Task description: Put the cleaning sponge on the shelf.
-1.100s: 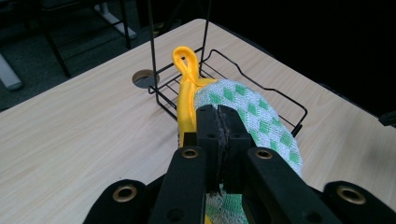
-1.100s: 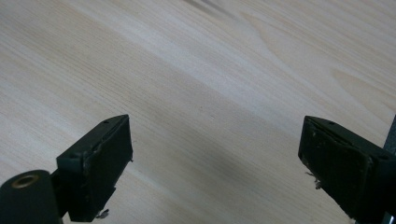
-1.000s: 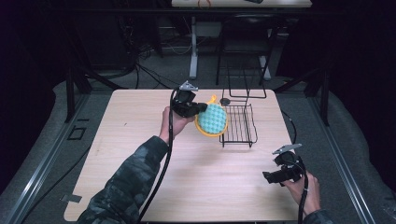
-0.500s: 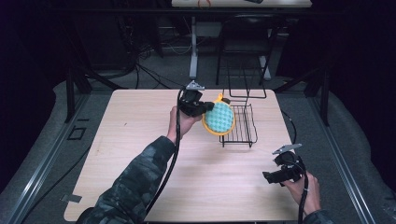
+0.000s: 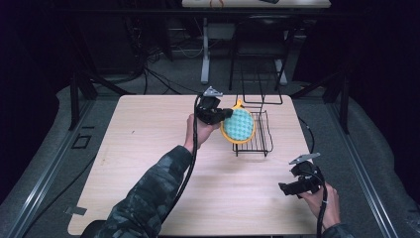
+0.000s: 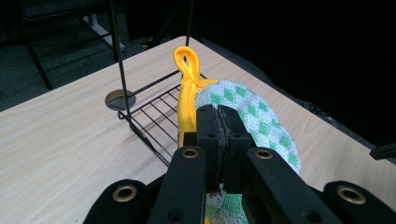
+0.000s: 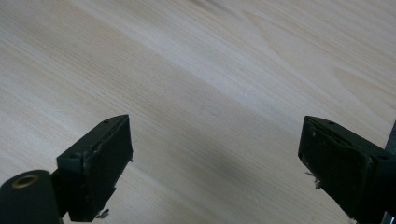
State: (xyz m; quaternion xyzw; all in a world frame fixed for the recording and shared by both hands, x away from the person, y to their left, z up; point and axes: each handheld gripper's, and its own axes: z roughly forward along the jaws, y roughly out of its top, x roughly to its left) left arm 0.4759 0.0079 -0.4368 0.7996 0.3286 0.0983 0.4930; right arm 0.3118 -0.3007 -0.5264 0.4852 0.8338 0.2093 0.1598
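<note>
Potholder (image 5: 238, 125) held at frame center over the rack (image 5: 261, 141), pinched by the closed left gripper (image 5: 224, 114). Carry step; next lower it in, then release. Right gripper (image 5: 283, 189) wide open, empty.

Dark lab: bare table (image 5: 148, 163), floor cables (image 5: 158, 82).

Round green-and-white checked potholder (image 5: 238, 125), yellow rim and loop, held on edge above the wire rack's (image 5: 262, 144) left side, far-centre.
</note>
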